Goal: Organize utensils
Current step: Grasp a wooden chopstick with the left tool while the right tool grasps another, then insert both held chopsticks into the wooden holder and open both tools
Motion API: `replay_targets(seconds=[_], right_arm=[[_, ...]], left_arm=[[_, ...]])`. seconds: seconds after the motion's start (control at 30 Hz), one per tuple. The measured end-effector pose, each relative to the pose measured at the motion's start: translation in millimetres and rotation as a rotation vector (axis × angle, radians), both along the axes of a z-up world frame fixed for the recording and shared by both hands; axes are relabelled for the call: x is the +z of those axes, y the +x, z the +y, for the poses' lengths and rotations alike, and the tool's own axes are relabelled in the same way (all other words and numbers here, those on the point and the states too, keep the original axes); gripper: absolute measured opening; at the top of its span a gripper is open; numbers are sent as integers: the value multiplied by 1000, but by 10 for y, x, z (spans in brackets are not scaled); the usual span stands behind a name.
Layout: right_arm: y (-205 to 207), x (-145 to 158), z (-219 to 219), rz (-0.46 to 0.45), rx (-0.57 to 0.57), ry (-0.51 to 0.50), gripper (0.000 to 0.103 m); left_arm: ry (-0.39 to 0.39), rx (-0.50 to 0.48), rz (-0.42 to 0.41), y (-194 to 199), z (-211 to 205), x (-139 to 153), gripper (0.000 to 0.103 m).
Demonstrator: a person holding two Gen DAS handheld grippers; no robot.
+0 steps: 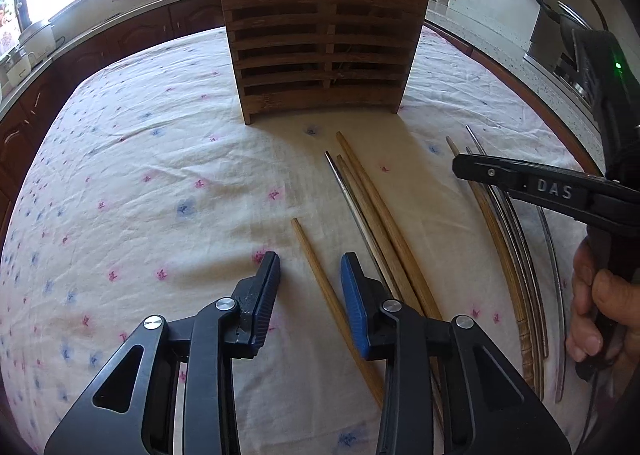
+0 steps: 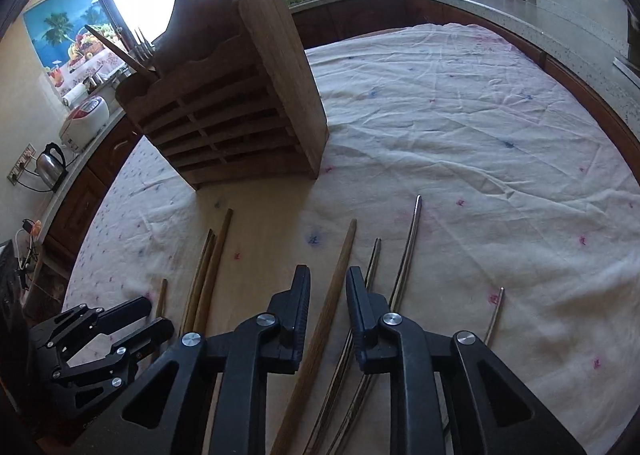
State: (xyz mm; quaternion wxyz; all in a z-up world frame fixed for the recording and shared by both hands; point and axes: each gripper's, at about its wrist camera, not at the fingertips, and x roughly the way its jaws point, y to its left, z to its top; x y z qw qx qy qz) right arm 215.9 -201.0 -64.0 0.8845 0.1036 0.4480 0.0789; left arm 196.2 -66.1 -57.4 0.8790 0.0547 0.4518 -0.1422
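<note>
Both tools straddle, ungripped, lengthwise wooden chopsticks: left tool, chopstick; right tool, chopstick.

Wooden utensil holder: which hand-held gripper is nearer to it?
Neither clearly. Both sit well short of the wooden utensil holder: the left hand-held gripper straddles a lone wooden chopstick, and the right hand-held gripper straddles another wooden chopstick.

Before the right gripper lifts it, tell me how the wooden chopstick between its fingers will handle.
The wooden chopstick looks straight and thin, so probably stiff and light. Its rounded shaft may roll on the tablecloth. Gripped off-centre, it may tilt.
</note>
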Motion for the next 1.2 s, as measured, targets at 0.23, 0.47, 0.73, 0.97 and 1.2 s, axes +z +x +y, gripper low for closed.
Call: replay_targets(seconds=[0.23, 0.47, 0.73, 0.97, 1.2], right_arm=[[146, 3, 193, -17, 36, -152, 12], [78, 73, 175, -28, 44, -101, 7], [-322, 593, 133, -158, 57, 0, 6], [-625, 1082, 93, -272, 66, 57, 5], [-914, 1559, 32, -395, 70, 81, 5]], left_arm=[[-20, -5, -10, 56, -10, -14, 9], [-134, 14, 43, 57, 197, 58, 4], [-250, 34, -8, -150, 514, 494, 4], [-325, 22, -93, -382, 696, 975, 4], [-387, 18, -179, -521, 838, 1363, 4]])
